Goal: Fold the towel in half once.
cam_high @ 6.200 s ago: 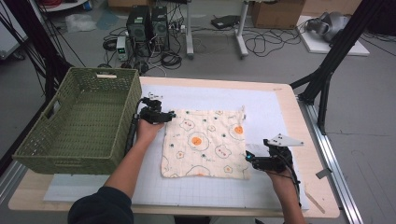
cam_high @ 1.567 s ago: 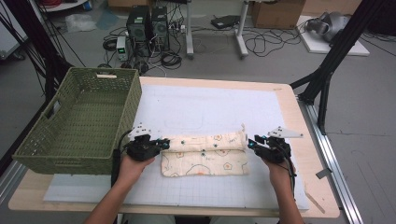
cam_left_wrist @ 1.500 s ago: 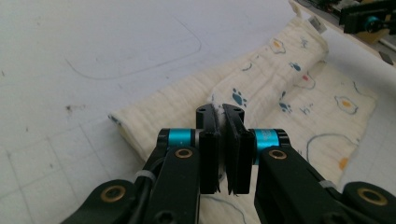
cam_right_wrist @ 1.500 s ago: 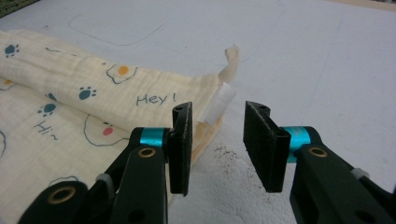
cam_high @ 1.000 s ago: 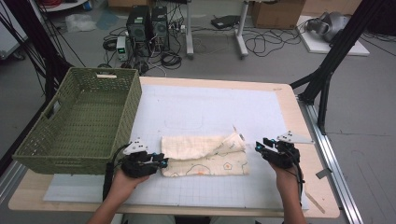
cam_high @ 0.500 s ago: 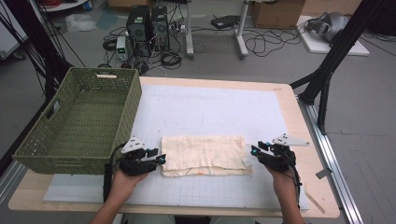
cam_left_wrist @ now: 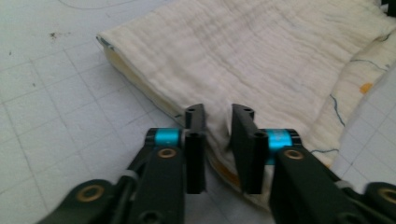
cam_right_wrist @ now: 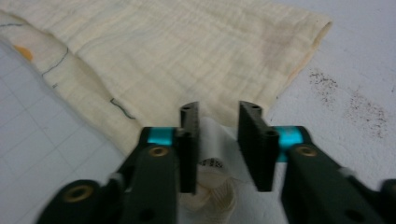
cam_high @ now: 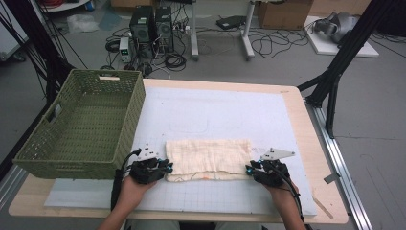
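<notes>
White gridded matting covers the surface (cam_high: 220, 115), where the cream muslin cloth (cam_high: 208, 158) now lies folded plain-side-up. Left gripper (cam_left_wrist: 218, 122) and right gripper (cam_right_wrist: 217, 122) jaws have just been closing, pinching its near corners, probably for another fold.

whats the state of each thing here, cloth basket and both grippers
cloth: folded into a flat strip on the mat, plain side up, printed edge along the near side
basket: upright, nothing in it
left gripper: jaws just closing, cloth's edge bunched between them
right gripper: jaws just closing, cloth's corner and label between them
mat: flat on the table
</notes>
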`<state>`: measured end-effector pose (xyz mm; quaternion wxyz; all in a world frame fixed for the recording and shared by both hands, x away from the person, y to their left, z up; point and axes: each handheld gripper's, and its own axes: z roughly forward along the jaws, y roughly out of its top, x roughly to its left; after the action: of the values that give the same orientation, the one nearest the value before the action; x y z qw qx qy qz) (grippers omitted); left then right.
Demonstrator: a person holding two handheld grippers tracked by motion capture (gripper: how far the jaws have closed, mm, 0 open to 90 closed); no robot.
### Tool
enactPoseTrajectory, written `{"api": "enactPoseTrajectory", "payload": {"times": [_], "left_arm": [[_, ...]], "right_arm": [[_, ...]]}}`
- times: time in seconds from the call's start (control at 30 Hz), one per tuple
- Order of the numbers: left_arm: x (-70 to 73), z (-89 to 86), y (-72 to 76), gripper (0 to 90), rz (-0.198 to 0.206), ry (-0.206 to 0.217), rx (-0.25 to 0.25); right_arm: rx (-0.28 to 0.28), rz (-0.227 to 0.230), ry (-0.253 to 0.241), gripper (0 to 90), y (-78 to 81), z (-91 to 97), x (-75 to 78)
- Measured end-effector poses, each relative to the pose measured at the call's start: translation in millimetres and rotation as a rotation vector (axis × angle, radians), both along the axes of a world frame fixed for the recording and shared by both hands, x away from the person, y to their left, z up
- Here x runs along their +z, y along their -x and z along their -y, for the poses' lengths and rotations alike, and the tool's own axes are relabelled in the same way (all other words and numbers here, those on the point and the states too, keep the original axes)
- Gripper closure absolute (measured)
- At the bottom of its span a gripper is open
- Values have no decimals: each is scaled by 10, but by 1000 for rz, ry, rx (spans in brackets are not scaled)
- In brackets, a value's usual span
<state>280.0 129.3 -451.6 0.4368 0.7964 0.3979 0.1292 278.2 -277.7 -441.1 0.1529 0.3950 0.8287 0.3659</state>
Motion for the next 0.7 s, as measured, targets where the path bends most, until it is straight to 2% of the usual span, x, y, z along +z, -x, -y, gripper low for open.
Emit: {"api": "enactPoseTrajectory", "payload": {"times": [0.07, 0.13, 0.17, 0.3, 0.43, 0.5, 0.53, 0.57, 0.63, 0.7], "left_arm": [[4, 7, 14, 838, 15, -6, -2], [19, 1, 27, 850, 27, -2, -7], [36, -11, 32, 851, 33, 14, -5], [144, -83, 56, 850, 41, 88, -10], [195, -121, 77, 841, 53, 115, -10], [188, -128, 67, 819, 48, 115, -5], [175, -125, 61, 799, 42, 111, 3], [162, -124, 56, 770, 37, 103, 9], [146, -127, 53, 763, 35, 98, 11], [140, -131, 49, 763, 35, 95, 9]], "right_arm": [[14, 9, 18, 867, 11, -17, -3], [30, 18, 46, 889, 23, -49, 9], [31, 23, 50, 892, 29, -59, 18], [16, 46, 9, 893, 57, -3, 104], [-1, 81, -34, 893, 110, 80, 201], [-2, 78, -36, 890, 126, 100, 208], [-1, 74, -28, 854, 124, 102, 197], [-2, 67, -20, 756, 114, 104, 174], [-7, 33, -33, 618, 89, 94, 131], [0, 19, -41, 534, 76, 70, 112]]}}
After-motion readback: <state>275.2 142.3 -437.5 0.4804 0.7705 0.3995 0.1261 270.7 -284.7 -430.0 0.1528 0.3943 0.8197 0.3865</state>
